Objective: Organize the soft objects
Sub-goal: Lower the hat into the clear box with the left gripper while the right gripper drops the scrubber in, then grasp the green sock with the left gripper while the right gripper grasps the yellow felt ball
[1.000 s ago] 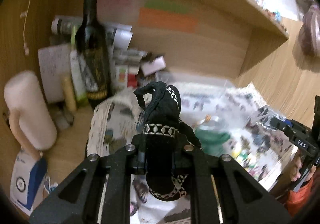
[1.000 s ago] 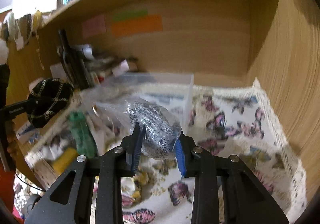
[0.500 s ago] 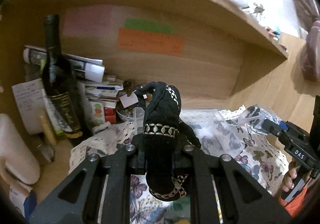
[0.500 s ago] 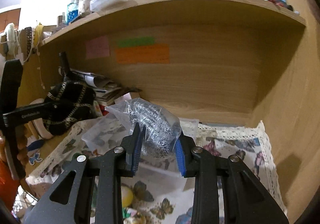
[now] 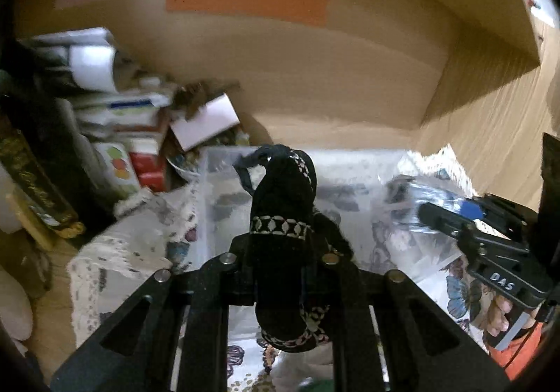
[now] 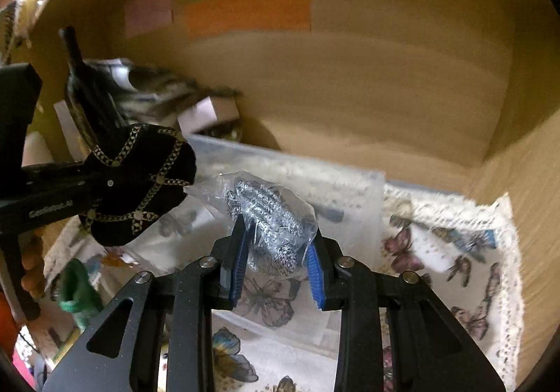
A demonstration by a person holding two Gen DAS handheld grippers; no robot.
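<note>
My left gripper [image 5: 280, 262] is shut on a black cloth pouch with white and gold trim [image 5: 283, 217]; the pouch also shows in the right wrist view [image 6: 140, 182]. It hangs over a clear plastic bin [image 5: 224, 161]. My right gripper [image 6: 276, 266] is shut on a clear bag of silvery mesh scrubber [image 6: 273, 217], held above the same bin [image 6: 350, 182]. The right gripper also shows at the right of the left wrist view [image 5: 490, 241].
The bin stands on a butterfly-print cloth [image 6: 455, 252] in a wooden shelf nook. A dark wine bottle [image 5: 31, 161], boxes and rolled papers [image 5: 115, 112] crowd the left. A green soft item [image 6: 77, 294] lies at the lower left. Coloured paper notes [image 6: 245, 11] stick on the back wall.
Both grippers have moved forward and down into the nook, closer to the clear bin. Each still holds its item.
</note>
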